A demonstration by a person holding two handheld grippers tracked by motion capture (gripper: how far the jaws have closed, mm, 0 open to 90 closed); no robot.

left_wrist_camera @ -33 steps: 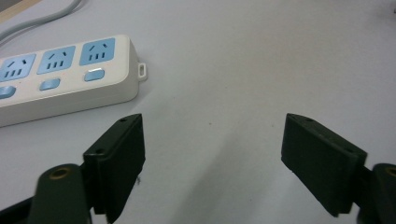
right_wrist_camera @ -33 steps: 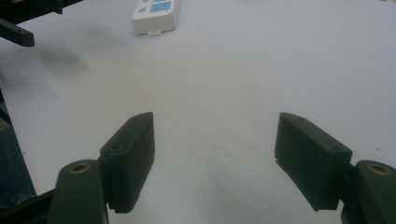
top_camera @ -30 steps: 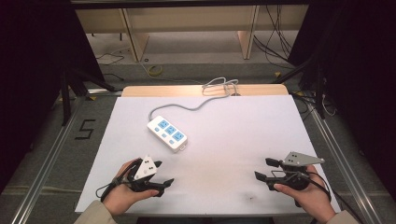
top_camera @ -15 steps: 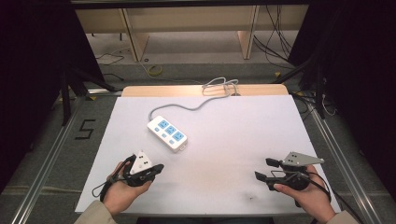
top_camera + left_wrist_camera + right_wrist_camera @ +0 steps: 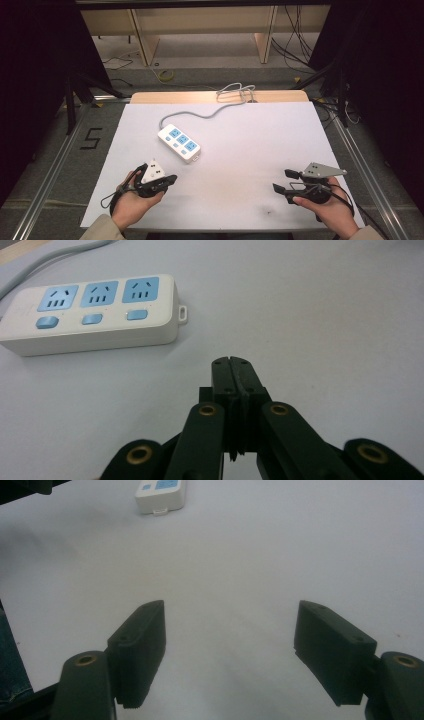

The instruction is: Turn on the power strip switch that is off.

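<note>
High view: my left gripper (image 5: 167, 180) is closed and empty, right gripper (image 5: 282, 182) open; I'd approach the power strip (image 5: 179, 143) slowly, squarely.

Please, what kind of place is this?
Probably a lab or recording workstation: a white table holding one power strip, loose cables on the floor behind, and a dark frame around it.
</note>
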